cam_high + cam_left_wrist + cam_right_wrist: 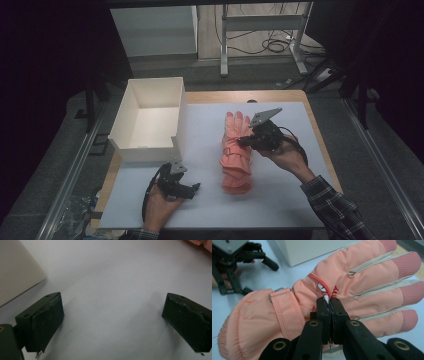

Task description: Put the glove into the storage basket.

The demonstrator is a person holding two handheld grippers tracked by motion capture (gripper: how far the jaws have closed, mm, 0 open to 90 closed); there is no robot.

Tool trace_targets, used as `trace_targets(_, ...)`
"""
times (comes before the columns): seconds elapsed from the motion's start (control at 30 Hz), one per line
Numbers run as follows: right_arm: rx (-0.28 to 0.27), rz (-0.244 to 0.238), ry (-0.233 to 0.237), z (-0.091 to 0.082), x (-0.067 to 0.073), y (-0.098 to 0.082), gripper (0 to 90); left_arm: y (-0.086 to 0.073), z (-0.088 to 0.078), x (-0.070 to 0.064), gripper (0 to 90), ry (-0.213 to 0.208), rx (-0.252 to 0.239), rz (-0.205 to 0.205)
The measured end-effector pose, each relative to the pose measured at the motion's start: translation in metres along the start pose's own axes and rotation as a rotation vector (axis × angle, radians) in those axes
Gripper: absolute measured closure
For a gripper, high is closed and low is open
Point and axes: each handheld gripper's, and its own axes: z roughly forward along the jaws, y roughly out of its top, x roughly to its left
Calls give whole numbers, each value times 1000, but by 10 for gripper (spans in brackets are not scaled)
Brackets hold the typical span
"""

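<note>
The right tongs (329,306) are clamped tight on a pinch of fabric at the back of the salmon-pink glove (352,287), their jaws pressed together with a small white tag and red loop caught at the tips. In the high view these right tongs (246,141) come at the glove (236,152) from its right edge, near the wrist strap. The glove lies flat on the white sheet of the bench (280,200), about mid-bench, fingers pointing away from the person and the knitted cuff toward them.

The left tongs (112,315) stand wide apart with nothing but bare white sheet between the jaws. In the high view they (195,187) rest low over the sheet, left of the glove's cuff and apart from it.

An open white box (131,107) sits at the bench's far left corner, just beyond the left tongs.
</note>
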Motion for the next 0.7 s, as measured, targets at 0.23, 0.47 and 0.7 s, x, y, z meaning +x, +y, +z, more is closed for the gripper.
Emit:
trace_targets(0.23, 31, 5, 23, 6, 4, -18, 871, 0, 0, 0, 37, 0, 0, 0)
trace_targets(0.47, 46, 15, 35, 21, 4, -30, 869, 0, 0, 0, 37, 0, 0, 1)
trace_targets(0.7, 77, -13, 13, 37, 7, -36, 861, 0, 0, 0, 37, -1, 0, -2)
